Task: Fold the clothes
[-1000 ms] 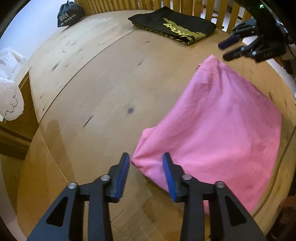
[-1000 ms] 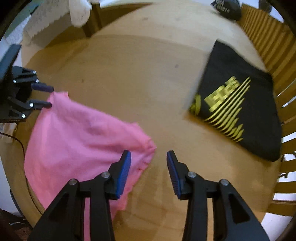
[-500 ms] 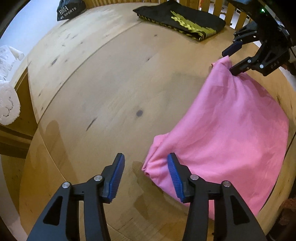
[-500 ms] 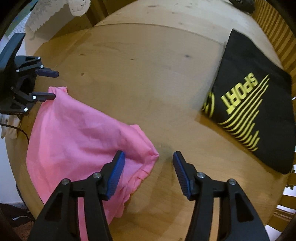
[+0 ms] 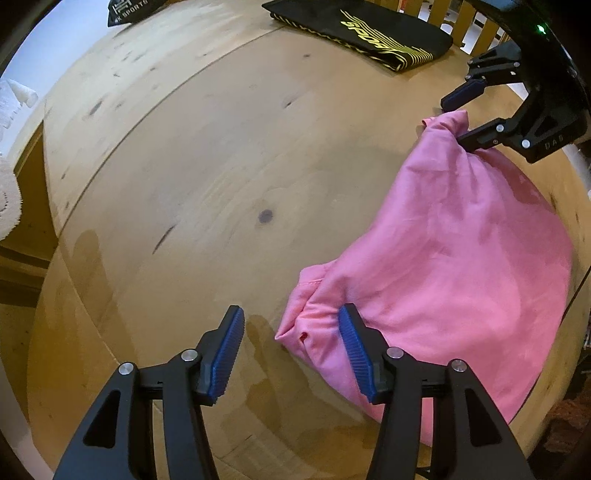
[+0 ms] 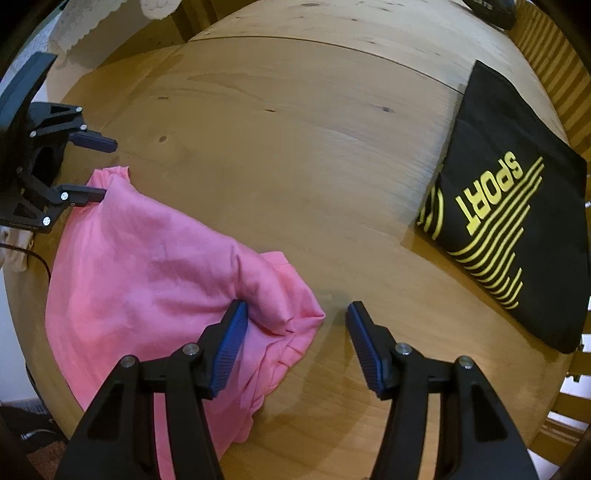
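Observation:
A pink garment [image 5: 443,258] lies rumpled on the round wooden table [image 5: 207,155], draped over its near edge. My left gripper [image 5: 291,332] is open, and one bunched corner of the pink cloth sits between its blue pads. My right gripper [image 6: 295,325] is open as well, straddling the opposite corner of the pink garment [image 6: 155,273]. In the left wrist view the right gripper [image 5: 469,110] shows at the upper right with the cloth corner between its fingers. In the right wrist view the left gripper [image 6: 99,166] shows at the left edge.
A folded black garment with yellow "SPORT" print [image 6: 513,206] lies at the table's far side [image 5: 369,29]. A black drawstring bag [image 5: 129,11] sits beyond it. Wooden railing slats [image 6: 554,62] border the table. White lace cloth [image 5: 7,147] lies on a lower surface to the left.
Both grippers have moved forward and down onto opposite corners of the pink garment and spread their jaws wider. The cloth corners have bunched up between the pads.

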